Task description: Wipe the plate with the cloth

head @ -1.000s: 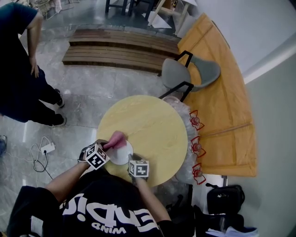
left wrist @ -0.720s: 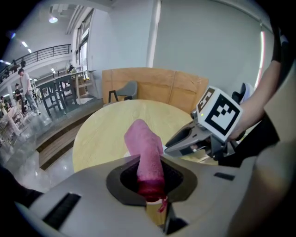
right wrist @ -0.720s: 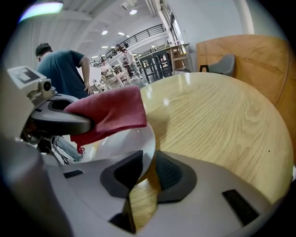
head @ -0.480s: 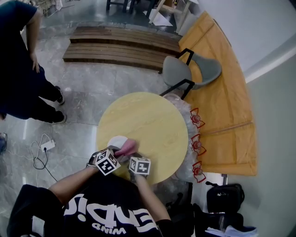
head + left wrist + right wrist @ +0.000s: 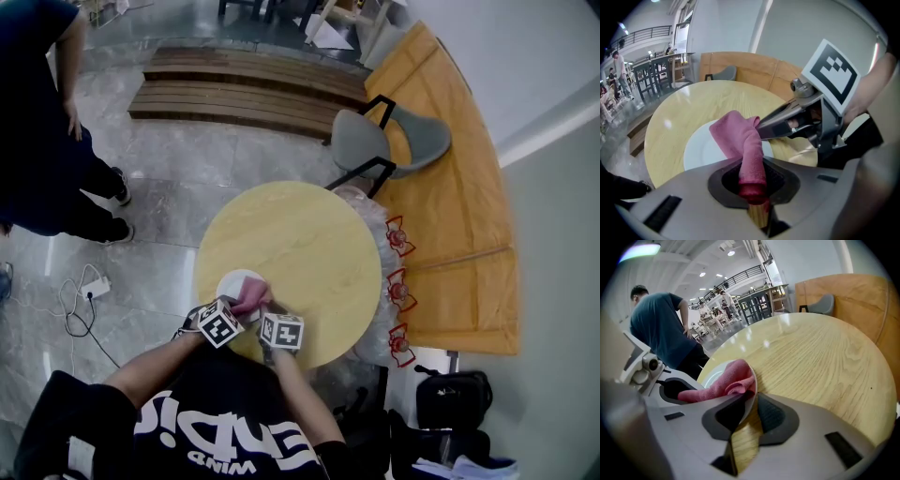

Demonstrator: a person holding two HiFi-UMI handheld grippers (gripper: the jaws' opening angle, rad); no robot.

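White plate (image 5: 232, 281) sits at the round tabletop's (image 5: 309, 234) edge, the side nearest the person holding the tongs. Right gripper (image 5: 749, 411) pinches the plate's near rim (jaws narrow, rim between the pads). Left gripper (image 5: 752, 185) is clamped on the pink cloth (image 5: 740, 138). The cloth's free end is bunched on the plate, just beside the right gripper's tips.

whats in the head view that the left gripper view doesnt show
Only the head view: the wooden bench, the power strip on the floor and the black bag. Only the left gripper view: a close look at the left claw shut on the cloth. Both: the table, plate, cloth and grey chair.
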